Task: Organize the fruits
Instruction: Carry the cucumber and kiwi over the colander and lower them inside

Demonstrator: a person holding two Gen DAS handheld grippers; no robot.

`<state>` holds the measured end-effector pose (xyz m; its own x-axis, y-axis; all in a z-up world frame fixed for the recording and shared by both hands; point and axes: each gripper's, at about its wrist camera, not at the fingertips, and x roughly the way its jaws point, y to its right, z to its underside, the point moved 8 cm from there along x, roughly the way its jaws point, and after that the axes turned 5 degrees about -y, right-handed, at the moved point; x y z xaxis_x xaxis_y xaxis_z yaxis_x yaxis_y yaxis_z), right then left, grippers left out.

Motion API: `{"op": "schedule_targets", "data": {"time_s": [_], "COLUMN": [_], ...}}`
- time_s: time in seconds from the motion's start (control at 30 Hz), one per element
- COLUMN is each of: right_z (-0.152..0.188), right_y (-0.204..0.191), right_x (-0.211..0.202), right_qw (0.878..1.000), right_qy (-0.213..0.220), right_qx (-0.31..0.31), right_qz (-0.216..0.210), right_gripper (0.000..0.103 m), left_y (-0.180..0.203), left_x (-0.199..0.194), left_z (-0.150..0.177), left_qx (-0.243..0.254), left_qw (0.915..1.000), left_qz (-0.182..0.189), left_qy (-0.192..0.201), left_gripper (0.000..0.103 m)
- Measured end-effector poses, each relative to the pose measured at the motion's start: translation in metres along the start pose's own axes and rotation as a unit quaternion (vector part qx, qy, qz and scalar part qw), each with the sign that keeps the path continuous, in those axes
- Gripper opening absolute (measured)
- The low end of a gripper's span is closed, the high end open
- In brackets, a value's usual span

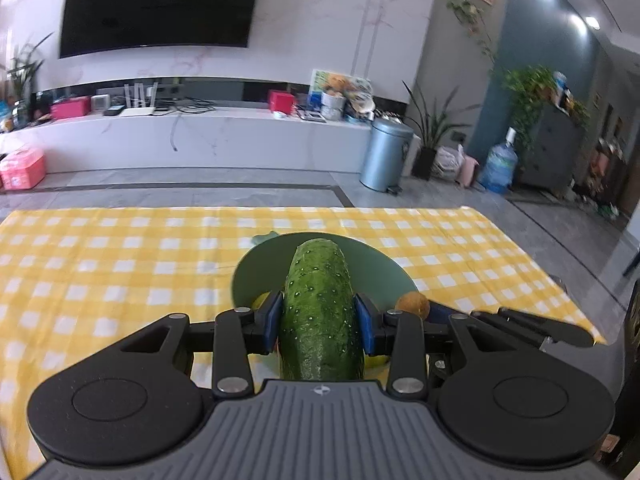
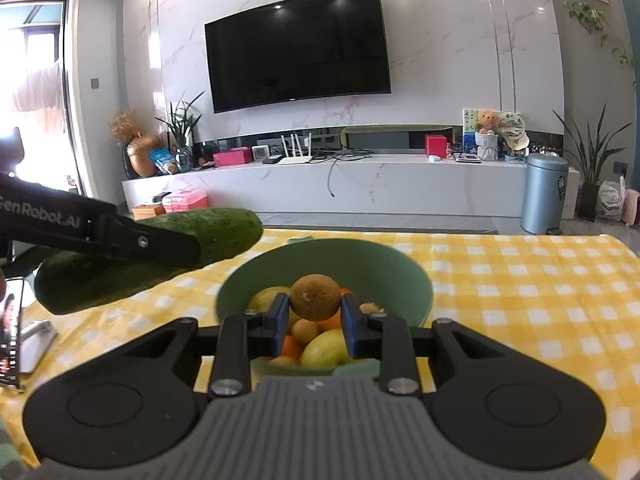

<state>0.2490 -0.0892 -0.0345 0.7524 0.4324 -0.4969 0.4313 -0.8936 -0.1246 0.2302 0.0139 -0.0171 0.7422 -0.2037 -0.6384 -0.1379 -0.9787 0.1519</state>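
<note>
Both tongs are closed on produce above the table: the left gripper (image 1: 316, 320) clamps a cucumber (image 1: 318, 312) between its blue pads, the long green body running forward past the fingertips, lifted clear of the cloth; seen from the right wrist, that cucumber (image 2: 152, 256) hangs in the air to the left of the bowl, tilted, its near end lower. The right gripper (image 2: 315, 312) sits narrow around a small round brown fruit (image 2: 315, 297), pressed on both sides, held just above the bowl's contents.

That green bowl (image 2: 384, 268) stands on the yellow checked tablecloth (image 2: 520, 280); inside it lie a pale yellow-green fruit (image 2: 324, 348) at the near side, another yellowish one (image 2: 266, 298) at the left, orange pieces (image 2: 290, 346) between them, and a small tan round fruit (image 2: 306, 330) near the middle; what lies deeper is hidden by the fingers, so the count may be higher. From the left wrist the bowl (image 1: 372, 264) shows behind the cucumber, with the brown fruit (image 1: 412, 305) beside its right rim.

At the far left edge of the table a phone (image 2: 10, 332) stands upright on the cloth.
</note>
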Motion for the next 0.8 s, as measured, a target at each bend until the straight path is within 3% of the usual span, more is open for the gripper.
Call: {"op": "schedule_targets", "data": {"time_s": [0.2,0.37,0.5,0.8], "right_z": [-0.007,-0.013,-0.022,-0.024], "right_y": [0.015,0.027,0.034,0.040], "right_x": [0.031,0.065,0.087,0.123], "right_qw": [1.000,0.997,0.996,0.990], "right_qy": [-0.020,-0.062,-0.075,-0.121], "right_qx": [-0.019,-0.034,-0.042,-0.068], "right_qz": [0.015,0.006,0.008,0.014], "right_gripper": [0.024,0.024,0.024,0.024], "left_y": [-0.004,-0.012,-0.013,-0.016], "left_x": [0.043,0.070,0.081,0.108], "left_z": [-0.006,-0.017,-0.027,-0.025], "left_qx": [0.007,0.019,0.035,0.020], "left_qw": [0.9992,0.9977,0.9970,0.9951], "left_qz": [0.009,0.005,-0.002,-0.005], "left_qy": [-0.039,-0.066,-0.069,-0.097], "left_gripper": [0.043,0.043,0.043,0.043]}}
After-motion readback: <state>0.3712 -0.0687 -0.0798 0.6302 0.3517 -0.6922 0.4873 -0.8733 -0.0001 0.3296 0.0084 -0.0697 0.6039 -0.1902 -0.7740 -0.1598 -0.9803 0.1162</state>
